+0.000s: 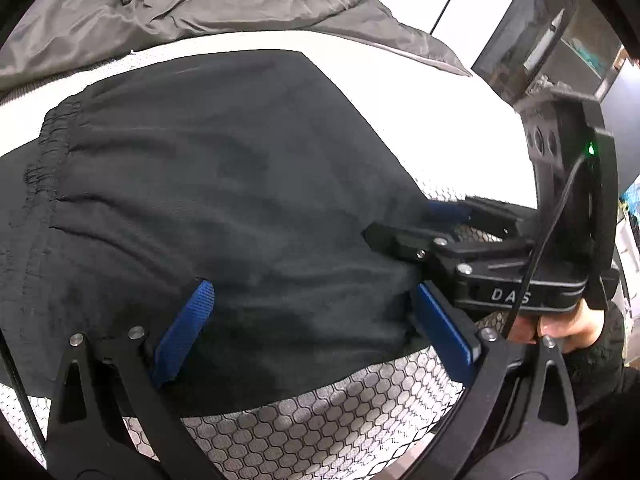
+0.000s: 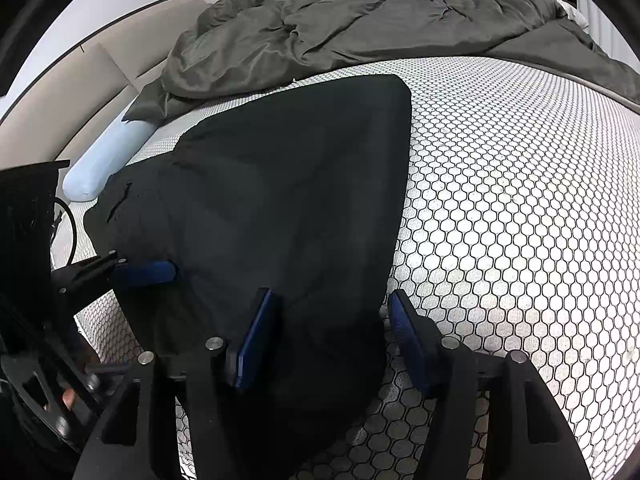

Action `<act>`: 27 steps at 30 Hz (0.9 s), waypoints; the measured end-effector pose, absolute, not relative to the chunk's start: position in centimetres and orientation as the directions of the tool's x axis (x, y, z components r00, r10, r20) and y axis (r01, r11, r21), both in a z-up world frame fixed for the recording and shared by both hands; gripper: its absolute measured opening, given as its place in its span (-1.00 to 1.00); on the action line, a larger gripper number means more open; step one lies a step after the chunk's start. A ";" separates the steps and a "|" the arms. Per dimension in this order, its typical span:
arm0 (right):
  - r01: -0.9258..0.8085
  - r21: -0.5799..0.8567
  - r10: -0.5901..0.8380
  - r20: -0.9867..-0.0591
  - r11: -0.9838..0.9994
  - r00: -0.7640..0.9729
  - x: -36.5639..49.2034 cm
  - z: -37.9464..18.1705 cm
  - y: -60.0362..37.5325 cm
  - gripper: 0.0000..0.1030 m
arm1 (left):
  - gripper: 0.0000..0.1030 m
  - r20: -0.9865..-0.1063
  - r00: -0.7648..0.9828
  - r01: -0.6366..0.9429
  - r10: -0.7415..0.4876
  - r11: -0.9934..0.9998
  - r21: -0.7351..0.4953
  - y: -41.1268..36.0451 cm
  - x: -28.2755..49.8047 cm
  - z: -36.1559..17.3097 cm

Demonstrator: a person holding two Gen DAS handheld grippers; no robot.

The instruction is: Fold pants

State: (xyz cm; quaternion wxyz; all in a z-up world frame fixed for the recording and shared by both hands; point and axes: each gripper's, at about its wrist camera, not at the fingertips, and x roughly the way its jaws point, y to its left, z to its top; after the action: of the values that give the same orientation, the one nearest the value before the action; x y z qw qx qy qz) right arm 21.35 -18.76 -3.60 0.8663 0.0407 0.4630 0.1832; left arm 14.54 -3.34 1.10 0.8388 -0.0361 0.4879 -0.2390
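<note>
Here, nearest the cameras, both tools sit low over the near edge of the black pants (image 2: 280,184), which lie folded on a bed's honeycomb-patterned mattress cover (image 2: 520,208). The left hand-held gripper (image 1: 316,328) stands released, its blue pads (image 1: 182,336) wide apart with the near hem of the cloth between them, neither pad pressing it. The right hand-held gripper (image 2: 332,340) is likewise released: one blue pad rests against the dark fabric, while the other stands off the pants' right edge over the mattress cover, so nothing is pinched. In the left wrist view a hand (image 1: 560,326) in a dark sleeve holds the right tool at the right edge. Farther on, the pants spread away across the bed, their gathered elastic waistband (image 1: 50,148) at the left. Beyond them lies a crumpled grey duvet (image 2: 360,20), with a pale blue bolster (image 2: 106,160) at the far left against a beige headboard (image 2: 60,100).
</note>
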 end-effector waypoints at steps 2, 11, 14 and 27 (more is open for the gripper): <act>-0.279 0.244 0.357 -0.787 0.929 0.503 21.4 -3.8 -18.7 0.17 | 0.92 -0.805 0.406 0.366 -0.433 0.884 -0.291 -3.4 14.7 0.9; -0.283 0.232 0.350 -0.789 0.931 0.504 20.5 -3.5 -19.6 0.17 | 0.96 -0.823 0.417 0.402 -0.385 0.891 -0.212 -4.8 14.4 0.1; -0.290 0.227 0.350 -0.790 0.930 0.504 20.4 -3.5 -19.6 0.17 | 0.97 -0.839 0.424 0.422 -0.342 0.894 -0.152 -5.6 14.1 -0.4; -0.185 0.449 0.476 -0.718 0.874 0.507 22.4 -3.1 -23.8 0.02 | 0.89 -0.759 0.442 0.419 -0.478 0.858 -0.296 -4.1 14.1 2.6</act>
State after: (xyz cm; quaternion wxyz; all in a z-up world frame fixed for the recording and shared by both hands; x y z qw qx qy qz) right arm 22.42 -23.83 -3.10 0.8534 0.1593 0.4569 0.1937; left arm 14.08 -4.06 2.60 0.8486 -0.0320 0.4572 -0.2641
